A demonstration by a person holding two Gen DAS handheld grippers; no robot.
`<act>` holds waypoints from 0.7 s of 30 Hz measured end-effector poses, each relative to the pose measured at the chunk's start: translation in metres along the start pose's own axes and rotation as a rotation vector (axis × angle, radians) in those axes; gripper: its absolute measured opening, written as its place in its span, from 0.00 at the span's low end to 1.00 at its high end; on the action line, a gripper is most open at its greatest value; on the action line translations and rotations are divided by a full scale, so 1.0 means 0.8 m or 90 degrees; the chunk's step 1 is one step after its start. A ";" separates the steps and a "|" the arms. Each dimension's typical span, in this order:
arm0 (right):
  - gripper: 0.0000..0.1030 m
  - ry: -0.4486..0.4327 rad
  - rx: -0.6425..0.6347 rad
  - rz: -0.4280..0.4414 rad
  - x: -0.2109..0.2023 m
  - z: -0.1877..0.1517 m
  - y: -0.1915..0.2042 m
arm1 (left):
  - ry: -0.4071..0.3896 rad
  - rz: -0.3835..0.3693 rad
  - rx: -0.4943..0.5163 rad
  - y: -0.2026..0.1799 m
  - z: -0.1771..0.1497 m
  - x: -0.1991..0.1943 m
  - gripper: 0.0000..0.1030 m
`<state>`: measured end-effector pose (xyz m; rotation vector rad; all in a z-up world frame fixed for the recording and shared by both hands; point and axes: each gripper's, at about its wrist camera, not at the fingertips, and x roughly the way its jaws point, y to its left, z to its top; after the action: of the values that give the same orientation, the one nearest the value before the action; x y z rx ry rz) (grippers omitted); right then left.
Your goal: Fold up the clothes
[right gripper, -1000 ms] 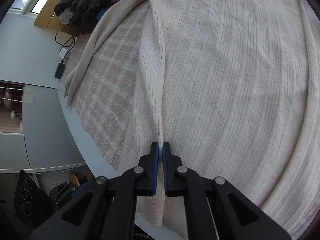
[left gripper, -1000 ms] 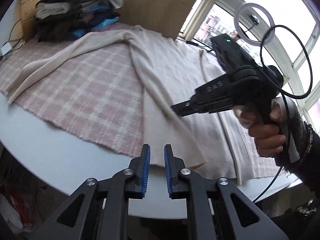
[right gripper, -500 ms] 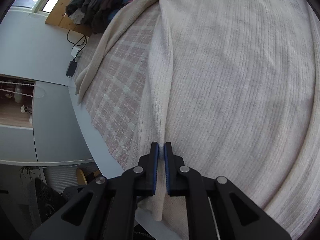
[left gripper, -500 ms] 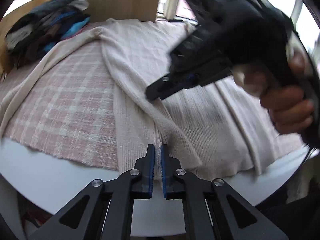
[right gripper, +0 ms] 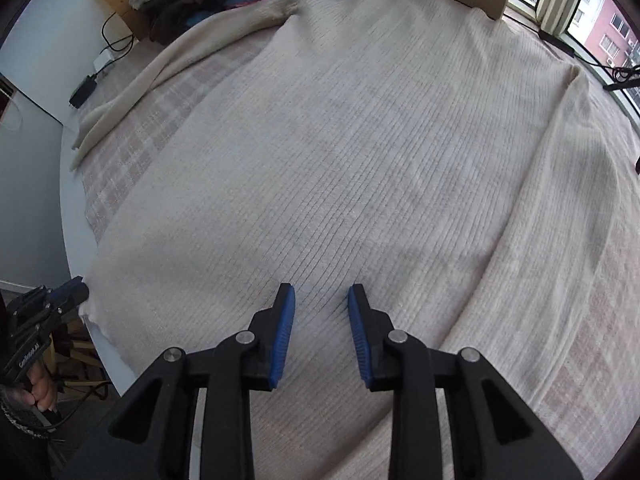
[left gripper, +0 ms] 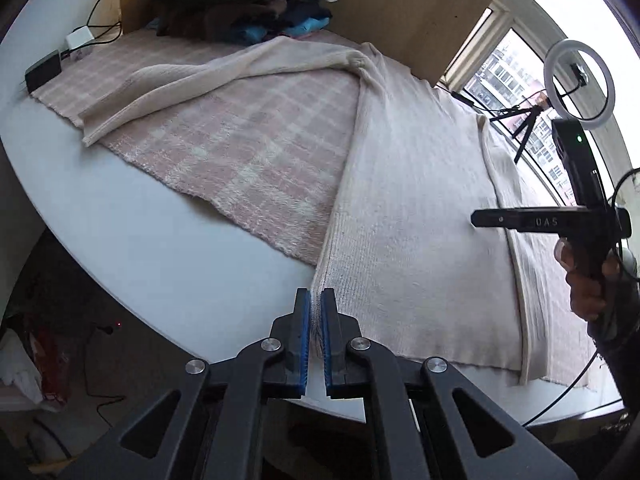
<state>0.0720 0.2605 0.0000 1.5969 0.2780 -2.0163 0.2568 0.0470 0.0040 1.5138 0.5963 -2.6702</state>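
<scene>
A cream ribbed sweater [left gripper: 408,208] lies spread flat on a pink plaid blanket [left gripper: 240,148], one sleeve stretched out to the left. My left gripper [left gripper: 316,308] is shut on the sweater's near left hem corner at the table edge, with fabric pinched between the blue pads. In the right wrist view the sweater [right gripper: 340,152] fills the frame. My right gripper [right gripper: 321,300] hovers over its lower middle, jaws opening, nothing between them. The left gripper [right gripper: 78,286] shows at the hem's left corner. The right gripper [left gripper: 480,218] appears side-on above the sweater.
The blanket covers a round white table [left gripper: 140,240]. A pile of dark and blue clothes [left gripper: 248,4] sits at the back by a wooden board [left gripper: 412,4]. A charger and cable [left gripper: 42,74] lie at the far left. A ring light [left gripper: 580,84] stands by the window.
The left gripper went from slightly apart above the hem to shut on the sweater's left hem corner. The right gripper, shut at a lengthwise fold before, opened; the sweater now lies flat.
</scene>
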 end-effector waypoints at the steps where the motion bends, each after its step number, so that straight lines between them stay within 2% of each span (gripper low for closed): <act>1: 0.27 -0.001 -0.009 -0.001 -0.001 0.004 0.005 | 0.003 0.003 0.010 -0.004 -0.001 -0.001 0.05; 5: 0.27 -0.005 -0.033 0.013 -0.003 0.021 0.019 | -0.001 0.039 -0.005 0.014 0.015 -0.020 0.06; 7: 0.27 -0.005 -0.009 0.048 -0.006 0.029 0.022 | -0.030 0.076 -0.005 0.033 0.028 -0.038 0.07; 9: 0.27 0.000 0.023 0.091 -0.008 0.038 0.025 | -0.060 0.119 0.006 0.058 0.046 -0.053 0.15; 11: 0.27 0.007 0.054 0.126 -0.009 0.050 0.028 | -0.069 0.144 0.035 0.084 0.068 -0.055 0.18; 13: 0.27 0.005 0.078 0.155 -0.010 0.064 0.036 | -0.066 0.163 0.097 0.100 0.088 -0.046 0.20; 16: 0.27 -0.018 0.101 0.160 -0.022 0.085 0.051 | -0.036 0.168 0.195 0.113 0.114 -0.016 0.24; 18: 0.29 -0.034 0.125 0.144 -0.023 0.104 0.062 | -0.008 0.160 0.231 0.123 0.127 0.003 0.24; 20: 0.30 -0.038 0.151 0.152 -0.018 0.123 0.072 | 0.013 0.141 0.253 0.132 0.135 0.015 0.23; 21: 0.30 -0.039 0.161 0.154 -0.016 0.132 0.076 | 0.022 0.129 0.261 0.137 0.139 0.020 0.16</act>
<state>0.0181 0.1630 0.0516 1.6247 -0.1935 -1.9645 0.1781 -0.0889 0.0068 1.6011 -0.1152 -2.7204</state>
